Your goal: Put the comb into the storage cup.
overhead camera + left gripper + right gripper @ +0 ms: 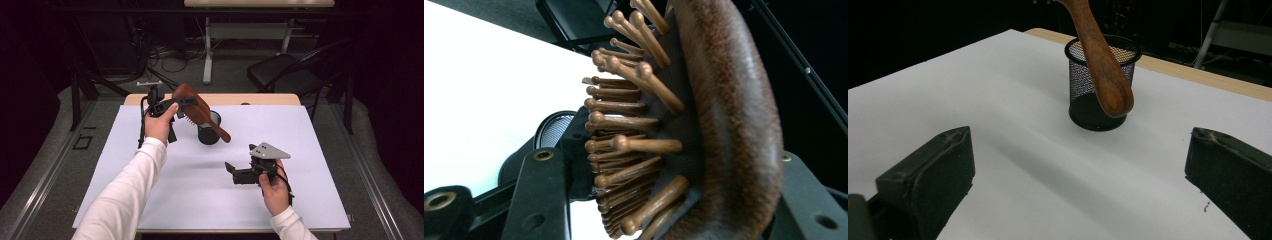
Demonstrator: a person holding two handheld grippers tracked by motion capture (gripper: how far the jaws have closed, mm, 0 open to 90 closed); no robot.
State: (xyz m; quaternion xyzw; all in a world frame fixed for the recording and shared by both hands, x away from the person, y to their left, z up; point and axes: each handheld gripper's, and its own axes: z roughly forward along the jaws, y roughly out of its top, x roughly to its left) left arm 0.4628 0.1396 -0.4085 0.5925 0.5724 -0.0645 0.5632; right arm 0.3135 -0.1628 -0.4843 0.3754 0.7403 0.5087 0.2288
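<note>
Brown wood marked the hairbrush, which hung in the air above the white counter, clamped by its oval head between the left tongs. In the high view the brush slanted down to the right, its handle crossing in front of the black mesh cup that stood upright on the counter. In the left gripper view the wooden pins pointed toward the left jaw, the curved back of the head lay against the right jaw, and the cup's rim showed just behind the pins. The right tongs sat low over the counter, well apart from the brush and nearer the person, spread wide with nothing between them. In the right gripper view the handle's rounded end hung in front of the cup, lapping over its rim and wall.

Whether the handle touched the cup could not be told. The brush's head was cut off at the top edge of the right gripper view, and the left hand covered part of the left tongs from above.
</note>
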